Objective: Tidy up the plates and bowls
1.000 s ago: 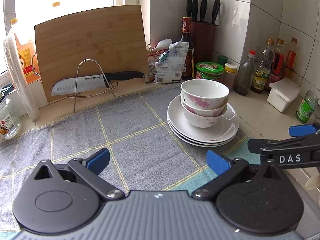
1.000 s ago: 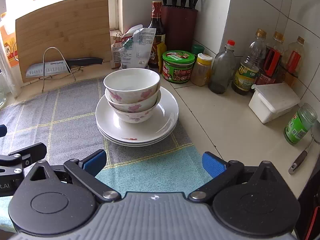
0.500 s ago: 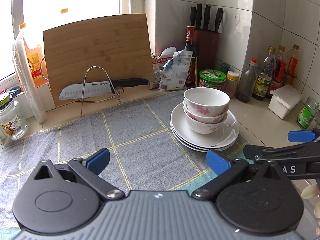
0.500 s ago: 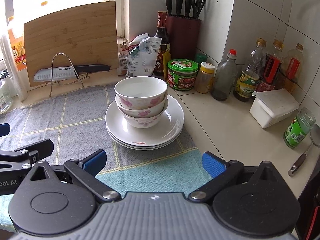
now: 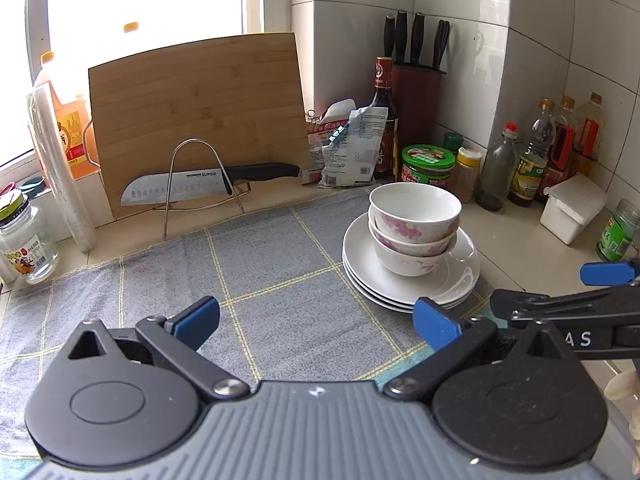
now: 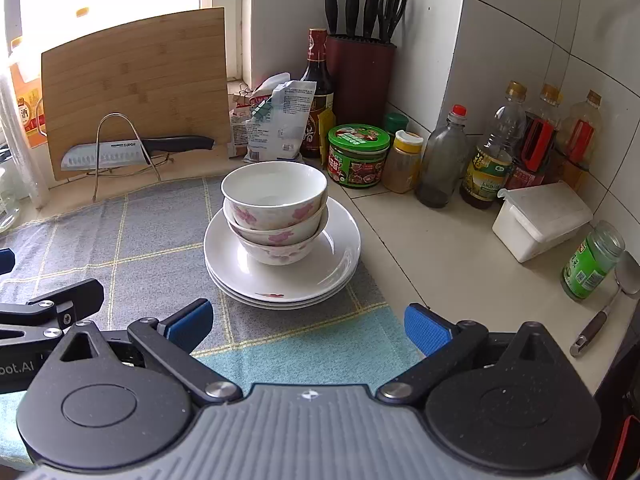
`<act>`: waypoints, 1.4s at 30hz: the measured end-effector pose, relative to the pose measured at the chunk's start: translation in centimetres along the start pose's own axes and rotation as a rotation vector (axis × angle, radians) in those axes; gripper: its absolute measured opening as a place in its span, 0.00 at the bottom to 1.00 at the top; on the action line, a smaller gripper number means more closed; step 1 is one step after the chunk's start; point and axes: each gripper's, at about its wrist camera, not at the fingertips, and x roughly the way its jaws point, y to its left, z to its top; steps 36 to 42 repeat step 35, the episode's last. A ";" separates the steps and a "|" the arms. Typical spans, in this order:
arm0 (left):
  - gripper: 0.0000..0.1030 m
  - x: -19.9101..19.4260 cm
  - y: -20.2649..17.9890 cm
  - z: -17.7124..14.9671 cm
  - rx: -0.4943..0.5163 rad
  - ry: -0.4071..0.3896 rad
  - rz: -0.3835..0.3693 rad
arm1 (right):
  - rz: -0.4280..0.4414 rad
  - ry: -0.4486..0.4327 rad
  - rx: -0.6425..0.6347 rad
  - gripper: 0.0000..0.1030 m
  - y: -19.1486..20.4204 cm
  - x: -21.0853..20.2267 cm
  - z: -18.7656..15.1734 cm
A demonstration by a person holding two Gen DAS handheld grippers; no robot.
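On the checked cloth [image 6: 132, 240]: three nested bowls [image 6: 276, 208] sit on stacked plates [image 6: 280, 280], near the counter corner | change: both grippers have backed off, stack smaller in view, untouched, so stacking looks finished | right gripper [image 6: 306, 324] spread wide, empty, stack well ahead | left gripper [image 5: 316, 322] likewise agape, stack ahead-right.

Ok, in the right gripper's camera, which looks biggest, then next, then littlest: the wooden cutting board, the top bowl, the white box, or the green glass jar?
1. Cutting board, clearly the largest.
2. Top bowl and white box: they look about alike, and the bowl sits nearer the camera, so I won't rank them.
3. Green glass jar, smallest.
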 end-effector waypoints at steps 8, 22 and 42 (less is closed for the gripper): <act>0.99 0.0 0.0 0.1 0.000 0.003 0.001 | -0.005 0.006 0.005 1.00 0.0 0.1 0.1; 0.99 0.1 -0.3 0.2 0.005 0.008 -0.007 | -0.024 0.006 0.006 1.00 0.0 -0.1 -0.1; 0.99 0.1 -0.4 0.3 0.000 0.007 -0.015 | -0.030 0.003 0.000 1.00 -0.2 -0.2 0.1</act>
